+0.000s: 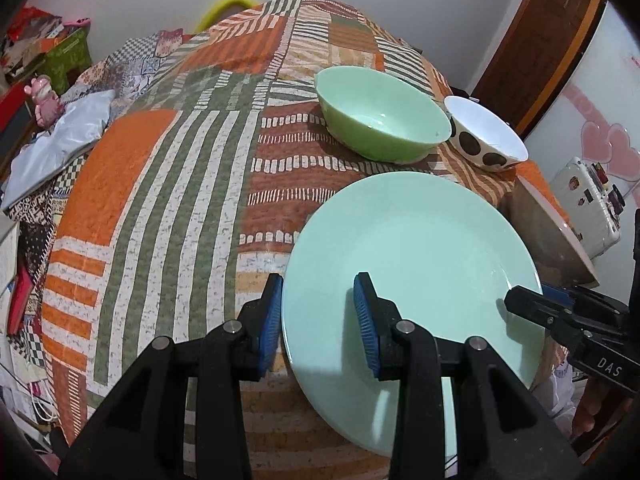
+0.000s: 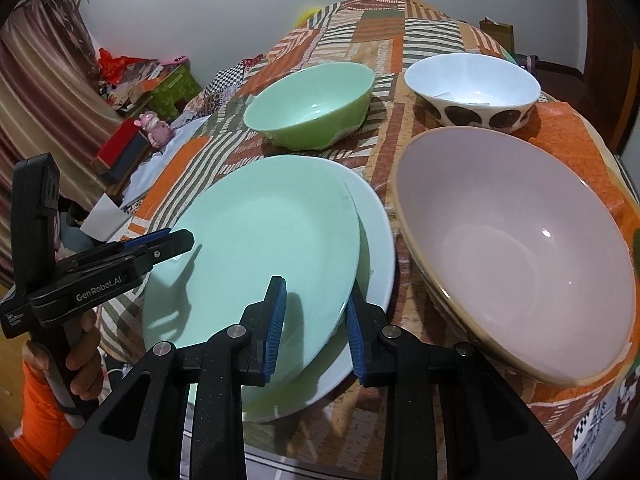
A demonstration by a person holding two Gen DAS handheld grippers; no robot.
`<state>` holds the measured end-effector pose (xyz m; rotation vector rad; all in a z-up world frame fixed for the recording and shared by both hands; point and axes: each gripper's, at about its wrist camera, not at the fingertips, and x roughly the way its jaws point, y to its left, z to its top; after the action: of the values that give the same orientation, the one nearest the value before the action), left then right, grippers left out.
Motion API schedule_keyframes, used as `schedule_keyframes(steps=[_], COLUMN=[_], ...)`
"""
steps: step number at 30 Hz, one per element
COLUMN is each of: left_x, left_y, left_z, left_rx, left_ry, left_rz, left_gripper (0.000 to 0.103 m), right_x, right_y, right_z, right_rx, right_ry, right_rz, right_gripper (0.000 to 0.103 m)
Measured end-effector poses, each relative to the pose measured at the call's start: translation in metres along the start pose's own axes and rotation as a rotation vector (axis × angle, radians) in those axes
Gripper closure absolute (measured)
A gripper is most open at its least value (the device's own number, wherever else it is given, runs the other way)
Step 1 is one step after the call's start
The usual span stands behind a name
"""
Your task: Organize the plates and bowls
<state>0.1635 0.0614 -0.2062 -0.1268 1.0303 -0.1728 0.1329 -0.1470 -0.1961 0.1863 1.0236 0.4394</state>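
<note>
A mint-green plate (image 1: 420, 248) (image 2: 260, 232) hangs tilted above a paler plate (image 2: 376, 248) on the patterned tablecloth (image 1: 160, 200). My left gripper (image 1: 320, 316) straddles its left rim, one pad under the edge and one on top, shut on it; from the right wrist it shows as the left gripper (image 2: 176, 240) at that rim. My right gripper (image 2: 316, 324) is shut on the opposite rim and shows as the right gripper (image 1: 520, 304) from the left wrist. Behind stand a green bowl (image 1: 380, 120) (image 2: 312, 104) and a white bowl with brown spots (image 1: 484, 136) (image 2: 472, 88).
A large pinkish bowl with a tan rim (image 2: 516, 248) sits right of the plates, close to the right gripper. A hand in an orange sleeve (image 2: 80, 360) holds the left gripper's handle. Boxes and a pink figurine (image 1: 42, 98) clutter the floor beyond the table's left edge.
</note>
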Motion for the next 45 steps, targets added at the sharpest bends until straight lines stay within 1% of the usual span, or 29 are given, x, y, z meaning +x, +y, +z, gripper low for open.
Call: schedule_keyframes(steps=[4,10,14,16,20,26,31,32,34,36,38,42,45], left_x=[0.001,-0.009,-0.023,-0.031,-0.051,-0.077,-0.088,-0.089,-0.090,-0.089,-0.086,-0.074,-0.063], left_y=[-0.002,0.001,0.002,0.001,-0.008,-0.031,-0.053,-0.059,-0.068,-0.079,-0.089,-0.110,-0.124], left_z=[0.002,0.001,-0.002,-0.003,-0.004,-0.004,-0.001,-0.001,0.001,0.003,0.005,0.011,0.016], left_rx=[0.009,-0.003,-0.004,0.000,0.014,0.045,0.072,0.080,0.091,0.107,0.118,0.143,0.167], left_ry=[0.000,-0.016,-0.038,-0.054,-0.096,-0.148,-0.161,-0.162,-0.164,-0.167,-0.161,-0.140,-0.121], left_rz=[0.007,0.024,0.033,0.032,0.027,0.012,-0.011,-0.017,-0.028,-0.037,-0.046,-0.068,-0.077], left_gripper=[0.067,0.067,0.067,0.067,0.067,0.067,0.067,0.066,0.058,0.056,0.055,0.048,0.048], right_x=[-0.003,-0.010,-0.017,-0.022,-0.032,-0.058,-0.083,-0.087,-0.096,-0.102,-0.106,-0.107,-0.105], right_y=[-0.004,-0.007,-0.008,-0.006,0.000,0.006,0.003,0.001,-0.005,-0.015,-0.025,-0.053,-0.070], right_z=[-0.002,-0.005,-0.006,-0.006,-0.008,-0.007,-0.001,0.000,0.003,0.006,0.008,0.011,0.009], right_rx=[0.020,0.021,0.014,-0.002,-0.049,-0.084,-0.106,-0.109,-0.111,-0.099,-0.083,-0.031,0.007], right_ry=[-0.002,-0.016,-0.029,-0.036,-0.050,-0.110,-0.188,-0.200,-0.226,-0.247,-0.261,-0.262,-0.248], right_rz=[0.025,0.022,0.011,-0.003,-0.018,-0.013,-0.034,-0.043,-0.068,-0.092,-0.113,-0.147,-0.163], right_gripper=[0.079,0.079,0.079,0.076,0.076,0.076,0.076,0.075,0.073,0.067,0.064,0.064,0.064])
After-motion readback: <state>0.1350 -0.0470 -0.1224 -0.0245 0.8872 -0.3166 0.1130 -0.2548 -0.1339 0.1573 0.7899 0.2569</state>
